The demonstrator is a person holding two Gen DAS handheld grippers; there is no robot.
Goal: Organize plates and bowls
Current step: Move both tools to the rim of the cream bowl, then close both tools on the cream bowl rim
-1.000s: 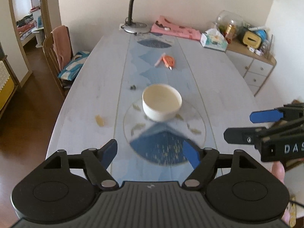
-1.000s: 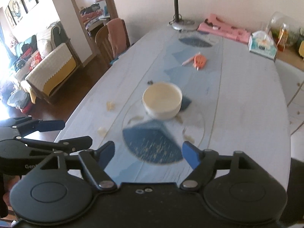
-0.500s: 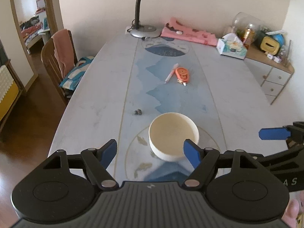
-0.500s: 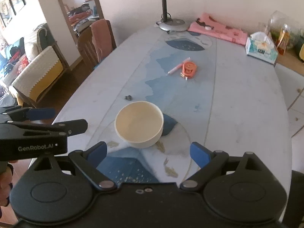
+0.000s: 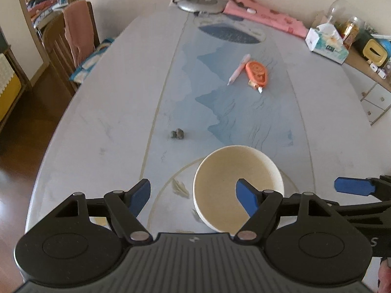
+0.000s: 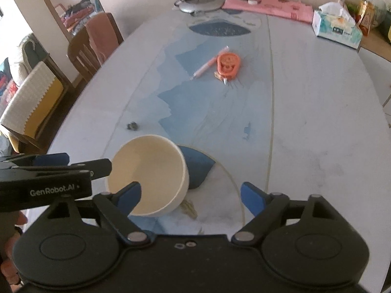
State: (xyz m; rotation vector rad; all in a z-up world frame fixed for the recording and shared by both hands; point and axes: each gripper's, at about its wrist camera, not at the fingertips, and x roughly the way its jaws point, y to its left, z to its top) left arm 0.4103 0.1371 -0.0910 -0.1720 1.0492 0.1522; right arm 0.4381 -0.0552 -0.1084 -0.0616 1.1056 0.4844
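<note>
One bowl [image 5: 238,188], one pen [image 5: 239,72], one tissue box [image 5: 326,45].

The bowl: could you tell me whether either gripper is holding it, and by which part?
Nothing is held. The bowl sits on the table; the left gripper and right gripper are both open.

Left gripper [image 5: 193,194] and right gripper [image 6: 190,196] level, jaws spread wide.

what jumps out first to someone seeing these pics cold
A cream bowl sits on the near end of the blue-patterned table, with the open left gripper and open right gripper closing in on it. Farther along the table lie an orange tape dispenser and a pink pen.
</note>
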